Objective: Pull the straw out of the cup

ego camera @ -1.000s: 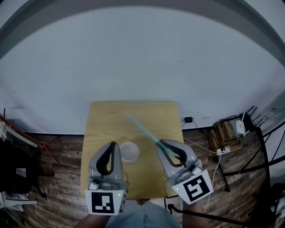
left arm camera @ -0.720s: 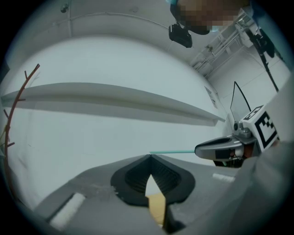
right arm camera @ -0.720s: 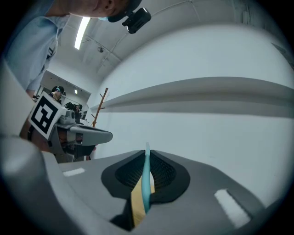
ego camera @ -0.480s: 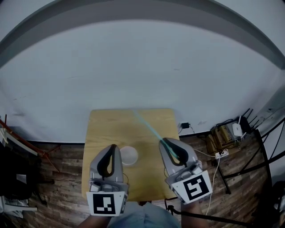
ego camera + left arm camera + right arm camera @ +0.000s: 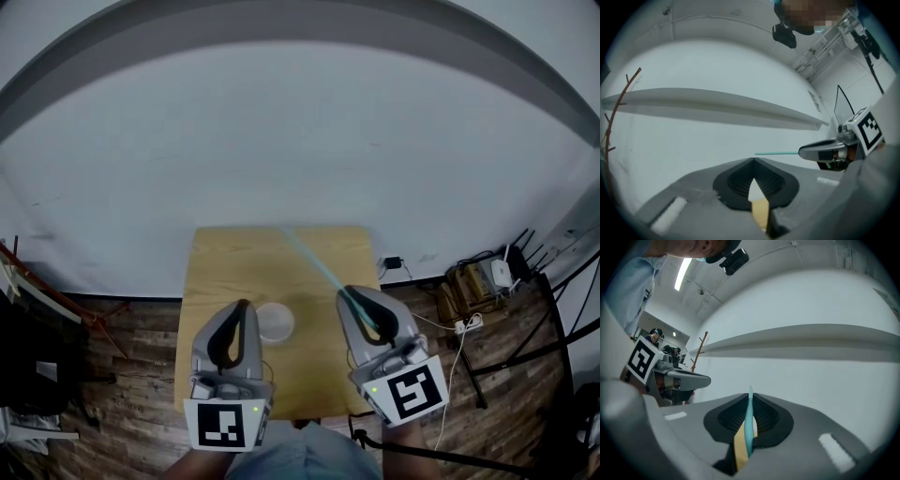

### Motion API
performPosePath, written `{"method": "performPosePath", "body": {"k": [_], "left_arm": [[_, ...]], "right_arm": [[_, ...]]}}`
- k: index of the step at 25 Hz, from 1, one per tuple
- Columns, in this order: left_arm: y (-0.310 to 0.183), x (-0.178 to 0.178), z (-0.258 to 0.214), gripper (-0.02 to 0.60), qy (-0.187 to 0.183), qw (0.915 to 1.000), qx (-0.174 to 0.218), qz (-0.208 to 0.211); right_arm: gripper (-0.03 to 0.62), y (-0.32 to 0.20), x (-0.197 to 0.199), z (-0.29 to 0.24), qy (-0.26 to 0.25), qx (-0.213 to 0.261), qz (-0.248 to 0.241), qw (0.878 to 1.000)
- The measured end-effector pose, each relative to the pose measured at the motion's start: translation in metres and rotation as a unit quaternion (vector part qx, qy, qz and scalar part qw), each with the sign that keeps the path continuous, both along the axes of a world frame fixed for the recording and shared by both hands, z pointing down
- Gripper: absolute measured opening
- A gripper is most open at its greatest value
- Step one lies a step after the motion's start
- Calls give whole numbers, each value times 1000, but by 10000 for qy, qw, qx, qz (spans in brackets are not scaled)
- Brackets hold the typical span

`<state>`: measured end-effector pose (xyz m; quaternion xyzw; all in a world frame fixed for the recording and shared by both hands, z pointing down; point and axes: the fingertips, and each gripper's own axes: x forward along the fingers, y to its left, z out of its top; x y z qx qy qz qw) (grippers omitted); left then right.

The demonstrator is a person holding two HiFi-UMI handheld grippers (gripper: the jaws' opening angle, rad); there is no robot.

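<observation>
A small wooden table point(image 5: 225, 258) carries a white cup point(image 5: 275, 321), which stands upright near its middle. My right gripper point(image 5: 345, 293) hovers to the right of the cup, shut on a teal straw point(image 5: 314, 262) that slants up and away to the left, clear of the cup. In the right gripper view the straw point(image 5: 749, 425) is pinched upright between the jaws of the right gripper point(image 5: 750, 395). My left gripper point(image 5: 242, 306) sits just left of the cup, shut with nothing in it. The left gripper view shows the left gripper point(image 5: 753, 160) closed, with the straw point(image 5: 776, 153) and right gripper point(image 5: 825, 151) beyond.
A white wall lies beyond the table. On the wooden floor to the right are a power strip, cables and a router point(image 5: 487, 277). Dark gear point(image 5: 33, 361) stands at the left. The left gripper point(image 5: 689, 378) shows in the right gripper view.
My right gripper has lifted a little with the straw, whose far end now sits higher over the table's back edge. The left gripper and the cup have stayed put.
</observation>
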<state>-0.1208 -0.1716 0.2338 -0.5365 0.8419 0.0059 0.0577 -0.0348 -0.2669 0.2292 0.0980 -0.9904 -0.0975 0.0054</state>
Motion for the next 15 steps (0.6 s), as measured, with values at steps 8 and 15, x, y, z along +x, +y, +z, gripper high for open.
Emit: {"method": "performPosePath", "body": {"k": [8,15], "left_arm": [[-2,-2,6,15,81,9999,-63,28],[-5,-10,8,15,79,10000,-48,-14]], "right_arm": [[34,0,-4,4,48,-33,-34,10000],[35,-2,-11,3,-8,11,-102,9999]]}}
